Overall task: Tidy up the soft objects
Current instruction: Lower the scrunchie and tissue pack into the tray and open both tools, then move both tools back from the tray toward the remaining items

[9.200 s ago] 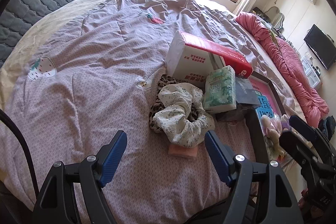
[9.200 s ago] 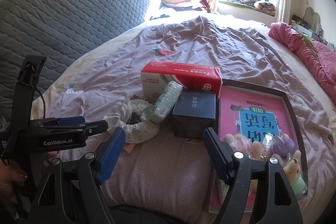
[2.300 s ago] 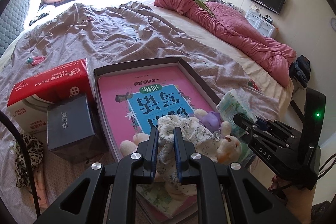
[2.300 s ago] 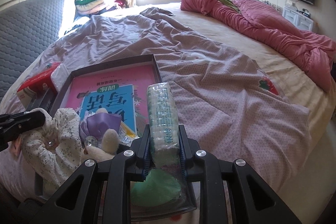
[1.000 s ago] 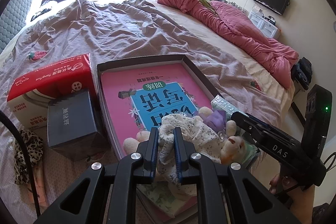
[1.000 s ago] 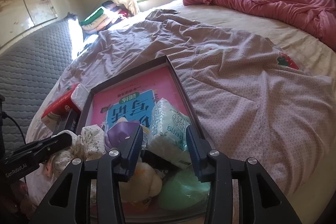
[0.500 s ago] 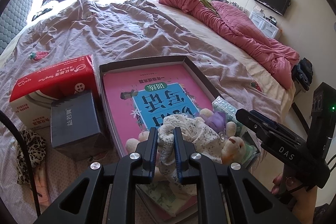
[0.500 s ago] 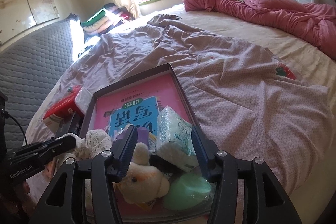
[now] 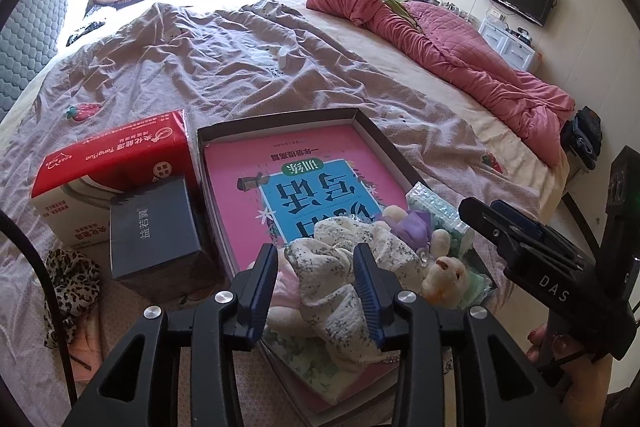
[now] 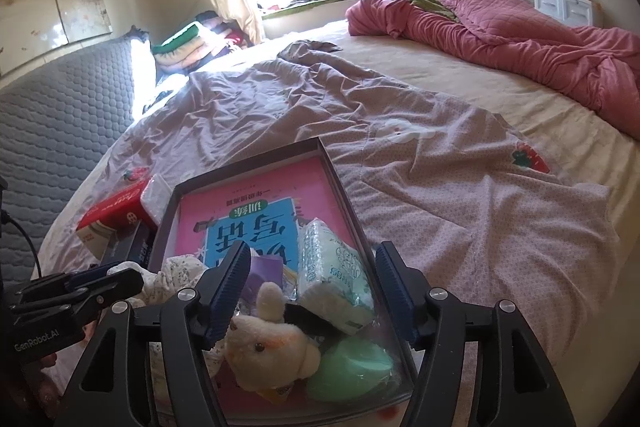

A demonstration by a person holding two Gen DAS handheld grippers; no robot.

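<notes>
A wide bed [image 9: 280, 75] with a wrinkled mauve cover fills both views. At far left a leopard-print scrunchie [image 9: 70, 287] lies on the cover. Next come a red and white tissue box [image 9: 112, 167] and a dark box [image 9: 154, 231] leaning against it, just beside a shallow dark tray [image 9: 376, 135] holding a pink book [image 9: 304, 183].

The left gripper [image 9: 316, 273] has just been opening; its blue pads stand apart on either side of a white floral scrunchie [image 9: 340, 283] that rests in the tray's near end, and whether they touch it is unclear. Right of it sit a small cream plush toy [image 10: 268, 347], a purple item [image 9: 416, 227] and a green object [image 10: 352, 367].

The right gripper [image 10: 312, 291] has also just been opening; its pads are wide apart, with a pack of tissues [image 10: 332, 279] lying between them in the tray, not pressed.

Beyond the tray's right wall the cover is open and flat. A bunched pink quilt [image 10: 520, 39] lies along the far right edge.
</notes>
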